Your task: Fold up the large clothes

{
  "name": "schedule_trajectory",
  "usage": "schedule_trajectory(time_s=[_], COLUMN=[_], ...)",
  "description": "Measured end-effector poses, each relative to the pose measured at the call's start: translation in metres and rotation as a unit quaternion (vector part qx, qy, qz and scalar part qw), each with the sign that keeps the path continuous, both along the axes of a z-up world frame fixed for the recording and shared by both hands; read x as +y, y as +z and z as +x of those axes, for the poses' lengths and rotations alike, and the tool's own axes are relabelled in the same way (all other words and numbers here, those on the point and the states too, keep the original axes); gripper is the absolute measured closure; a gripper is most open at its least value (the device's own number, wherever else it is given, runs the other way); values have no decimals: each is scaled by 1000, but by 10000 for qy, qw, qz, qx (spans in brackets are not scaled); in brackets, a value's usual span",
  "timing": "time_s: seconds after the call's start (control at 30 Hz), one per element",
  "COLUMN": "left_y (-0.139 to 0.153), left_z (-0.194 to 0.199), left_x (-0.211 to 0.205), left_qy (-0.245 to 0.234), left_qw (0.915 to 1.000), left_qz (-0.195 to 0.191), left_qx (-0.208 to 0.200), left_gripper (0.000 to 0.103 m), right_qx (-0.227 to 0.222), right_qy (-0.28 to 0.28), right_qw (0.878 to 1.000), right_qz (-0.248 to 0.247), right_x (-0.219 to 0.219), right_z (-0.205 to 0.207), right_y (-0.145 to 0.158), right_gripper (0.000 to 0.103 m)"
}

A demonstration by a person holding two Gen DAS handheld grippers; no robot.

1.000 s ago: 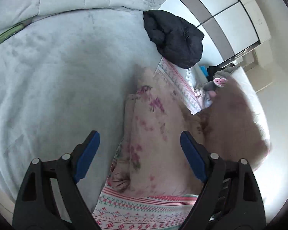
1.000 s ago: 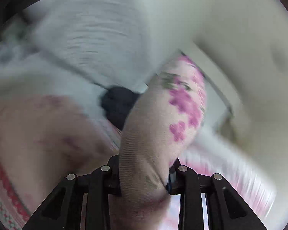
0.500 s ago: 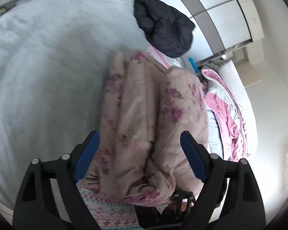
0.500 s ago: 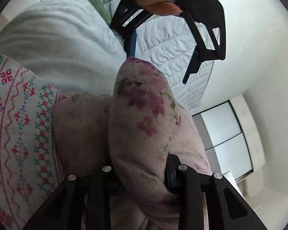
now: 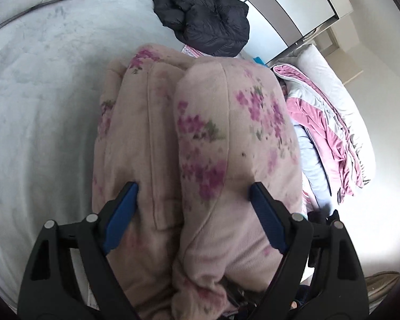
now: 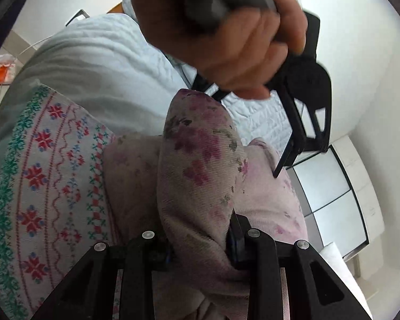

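A: Pink fleece fills your near view. Your right gripper (image 6: 200, 242) has its fingers pinched tight on a thick fold of the floral garment (image 5: 200, 146), which bulges up out of the clamp. That grip looks meant to keep the stacked layers from sliding apart while you carry the fold over.

B: And my left?

A: Your left gripper (image 5: 193, 213) stands wide apart, one blue-padded finger on each side of the bundle, gripping nothing. I'd judge it is placed to straddle and steady the roll, or to take a new hold. From the right wrist view, your left hand (image 6: 226, 40) hangs just above the garment's raised end.

B: Where does the garment sit?

A: On the bed (image 5: 40, 106), partly over a patterned knit piece (image 6: 53, 173) with red and green motifs; much of it is lifted rather than lying flat, so the fold is probably mid-way.

B: What's beyond?

A: A black puffer jacket (image 5: 205, 24) near the bed's far edge, touching nothing you hold. To the right, a pink and grey quilt (image 5: 330, 133) is heaped, and wardrobe doors (image 5: 293, 2) stand behind. Keep the fold clear of both piles.
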State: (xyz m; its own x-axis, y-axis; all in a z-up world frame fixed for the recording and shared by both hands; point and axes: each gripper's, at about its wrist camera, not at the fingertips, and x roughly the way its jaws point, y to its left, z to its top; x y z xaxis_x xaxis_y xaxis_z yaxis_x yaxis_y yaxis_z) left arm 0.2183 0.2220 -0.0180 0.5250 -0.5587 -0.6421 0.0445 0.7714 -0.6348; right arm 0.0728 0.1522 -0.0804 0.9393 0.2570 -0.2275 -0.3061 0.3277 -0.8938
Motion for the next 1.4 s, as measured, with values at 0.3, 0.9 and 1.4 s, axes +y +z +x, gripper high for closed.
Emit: schedule_trajectory(time_s=[0.3, 0.9, 1.4], left_y=[-4, 13, 28], left_z=[5, -3, -9], left_x=[1, -6, 36], left_qy=[-9, 400, 351], left_qw=[9999, 9951, 9954], left_qz=[81, 870, -721], left_qx=[-79, -252, -517], left_gripper=[57, 93, 47], right_qx=[-270, -819, -686], right_qy=[-427, -1386, -344], right_qw=[9970, 9858, 9962], right_qz=[587, 470, -413], right_x=[-10, -59, -62], right_z=[-8, 19, -22], right_y=[18, 19, -1], right_gripper=[43, 43, 65])
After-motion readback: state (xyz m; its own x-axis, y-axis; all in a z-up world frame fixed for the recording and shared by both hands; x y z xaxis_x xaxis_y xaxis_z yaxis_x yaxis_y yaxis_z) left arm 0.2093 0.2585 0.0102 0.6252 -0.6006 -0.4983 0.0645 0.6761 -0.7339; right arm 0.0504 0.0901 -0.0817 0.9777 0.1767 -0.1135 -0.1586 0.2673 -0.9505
